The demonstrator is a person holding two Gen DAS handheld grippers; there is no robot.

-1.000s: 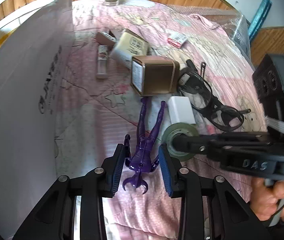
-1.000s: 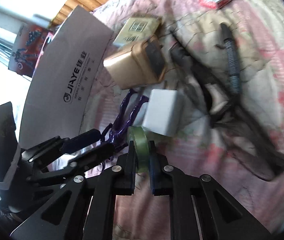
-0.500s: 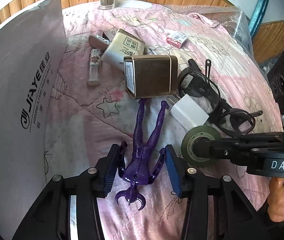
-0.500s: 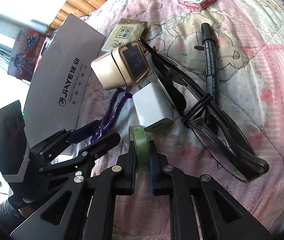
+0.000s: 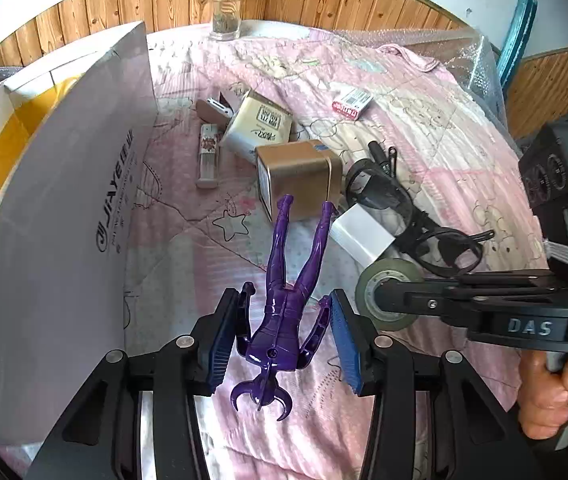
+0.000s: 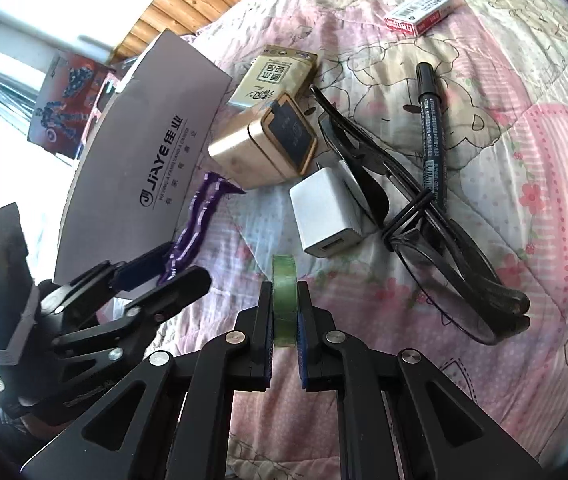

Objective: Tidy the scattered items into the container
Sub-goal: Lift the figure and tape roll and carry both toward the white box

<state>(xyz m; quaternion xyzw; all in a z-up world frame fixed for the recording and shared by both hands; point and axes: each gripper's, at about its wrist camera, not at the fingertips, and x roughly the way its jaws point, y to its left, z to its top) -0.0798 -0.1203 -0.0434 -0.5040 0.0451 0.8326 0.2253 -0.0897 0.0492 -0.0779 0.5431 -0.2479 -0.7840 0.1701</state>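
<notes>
Between the left gripper's (image 5: 284, 336) pads hangs the purple figure (image 5: 284, 304), gripped; right gripper (image 6: 284, 332) clamps green tape (image 6: 284, 292).

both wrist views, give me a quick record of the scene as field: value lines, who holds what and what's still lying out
left gripper: closed on purple figure, pads pressing its arms
right gripper: shut on green tape roll
container: white box at left, flap up
surface: pink quilt
still out: gold tin, white charger, black glasses, black marker, red-white packet, cream packet
</notes>
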